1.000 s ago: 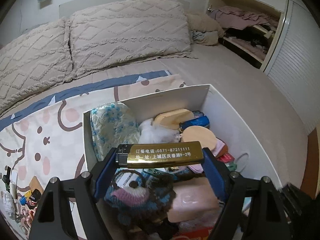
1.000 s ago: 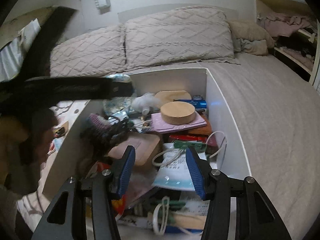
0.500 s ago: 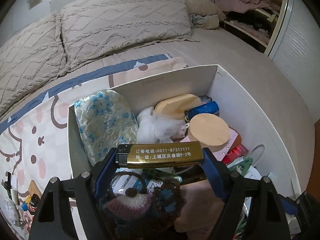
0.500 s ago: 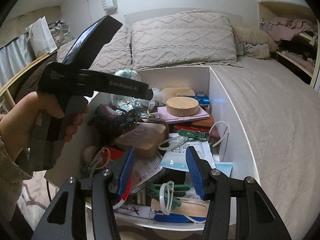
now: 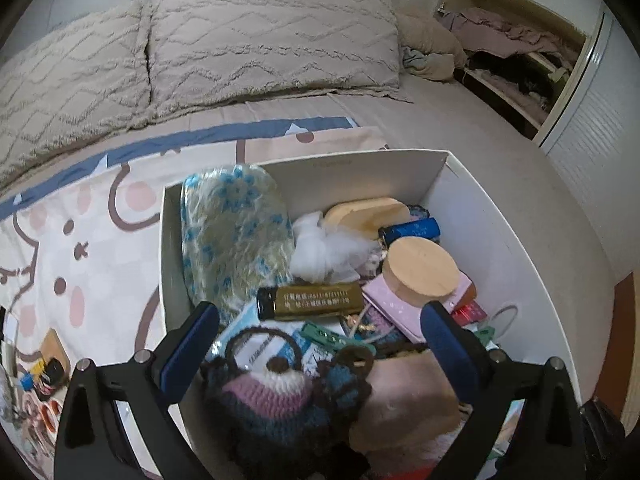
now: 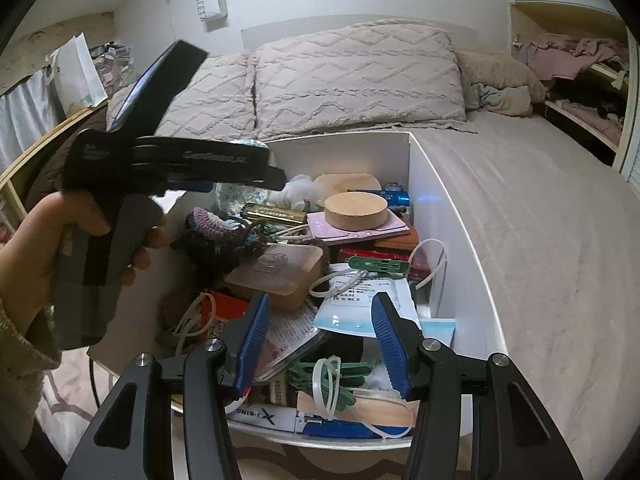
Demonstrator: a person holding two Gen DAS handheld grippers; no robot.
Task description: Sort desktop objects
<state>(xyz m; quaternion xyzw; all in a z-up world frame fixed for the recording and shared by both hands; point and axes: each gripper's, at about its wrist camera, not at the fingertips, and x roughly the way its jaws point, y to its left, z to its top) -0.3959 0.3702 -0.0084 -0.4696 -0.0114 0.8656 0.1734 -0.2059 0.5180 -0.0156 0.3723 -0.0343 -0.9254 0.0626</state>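
A gold lighter [image 5: 310, 302] with printed text lies loose inside the white box [image 5: 360, 168], on top of the clutter. My left gripper [image 5: 320, 320] hovers just above it, its jaws opening wide; nothing is between the blue pads. In the right wrist view the lighter [image 6: 272, 212] rests behind a knitted toy [image 6: 216, 228], below the left gripper [image 6: 280, 179]. My right gripper [image 6: 320, 312] hangs open over the near end of the box [image 6: 440, 208], with nothing between its pads and papers and cable ties beneath.
The box also holds a wooden disc [image 5: 420, 268], a floral pouch [image 5: 236, 240], a blue cylinder [image 5: 412, 228] and several small items. It sits on a bed with grey pillows [image 5: 272, 40]. Small objects [image 5: 40, 372] lie on the patterned blanket at left. A hand [image 6: 32, 248] holds the left gripper.
The left gripper's jaws spread apart and let go of the gold lighter, which dropped onto the clutter in the box. The right gripper stays as it was.
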